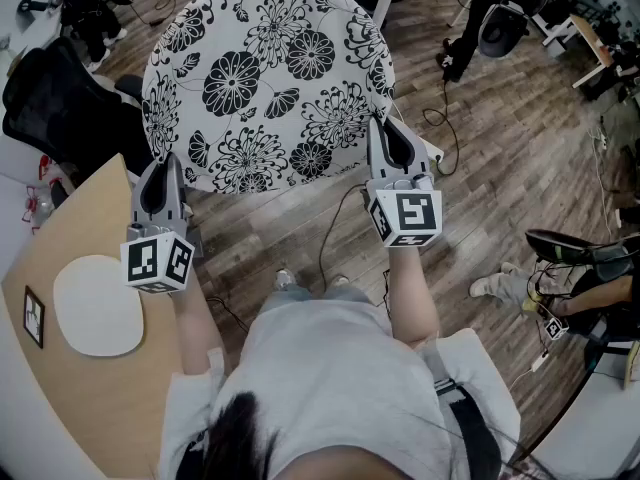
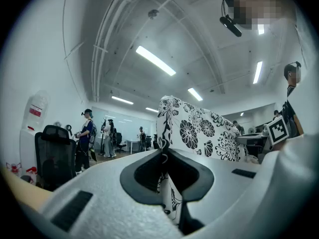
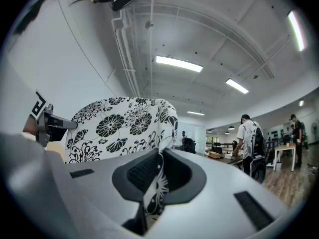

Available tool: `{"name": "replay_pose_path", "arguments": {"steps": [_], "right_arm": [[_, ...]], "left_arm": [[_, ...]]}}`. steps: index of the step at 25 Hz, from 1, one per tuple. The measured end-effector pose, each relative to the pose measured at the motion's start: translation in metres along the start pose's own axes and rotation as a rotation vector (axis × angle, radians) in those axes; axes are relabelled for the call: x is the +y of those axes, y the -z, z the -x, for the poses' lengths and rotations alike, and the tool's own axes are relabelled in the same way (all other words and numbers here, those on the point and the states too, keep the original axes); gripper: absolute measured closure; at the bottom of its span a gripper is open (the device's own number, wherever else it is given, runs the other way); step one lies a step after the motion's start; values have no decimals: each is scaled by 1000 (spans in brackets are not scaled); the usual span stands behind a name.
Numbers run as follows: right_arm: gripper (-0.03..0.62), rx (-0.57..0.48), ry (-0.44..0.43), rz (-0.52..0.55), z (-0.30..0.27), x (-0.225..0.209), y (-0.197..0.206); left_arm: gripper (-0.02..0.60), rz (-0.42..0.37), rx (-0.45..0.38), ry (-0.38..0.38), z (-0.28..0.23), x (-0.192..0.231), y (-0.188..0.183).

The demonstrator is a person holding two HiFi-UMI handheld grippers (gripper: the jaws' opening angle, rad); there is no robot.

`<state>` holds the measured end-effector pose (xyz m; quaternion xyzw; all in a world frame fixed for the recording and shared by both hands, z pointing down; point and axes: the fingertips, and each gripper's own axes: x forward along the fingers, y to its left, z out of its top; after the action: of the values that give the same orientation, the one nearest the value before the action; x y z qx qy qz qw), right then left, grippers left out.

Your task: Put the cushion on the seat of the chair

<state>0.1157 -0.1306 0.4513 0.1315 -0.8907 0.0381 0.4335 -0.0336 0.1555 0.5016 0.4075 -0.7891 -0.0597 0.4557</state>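
A light wooden table carries a white oval mat and a small black-framed marker card (just beside the mat, not touching), above a dark plank floor.

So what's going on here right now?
A person holds a round white cushion with a black flower print up over the wooden floor. The left hand-held gripper and the right hand-held gripper are each shut on its near edge. It rests on no seat; a black office chair stands to the left.
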Motion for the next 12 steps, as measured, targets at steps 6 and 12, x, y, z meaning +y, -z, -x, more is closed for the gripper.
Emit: {"name": "replay_pose_path", "arguments": {"steps": [6, 12], "right_arm": [[568, 2, -3, -1, 4, 4, -4], [568, 8, 4, 3, 4, 3, -3]], "left_arm": [[560, -3, 1, 6, 3, -3, -5], [560, 0, 4, 8, 2, -1, -3]]}}
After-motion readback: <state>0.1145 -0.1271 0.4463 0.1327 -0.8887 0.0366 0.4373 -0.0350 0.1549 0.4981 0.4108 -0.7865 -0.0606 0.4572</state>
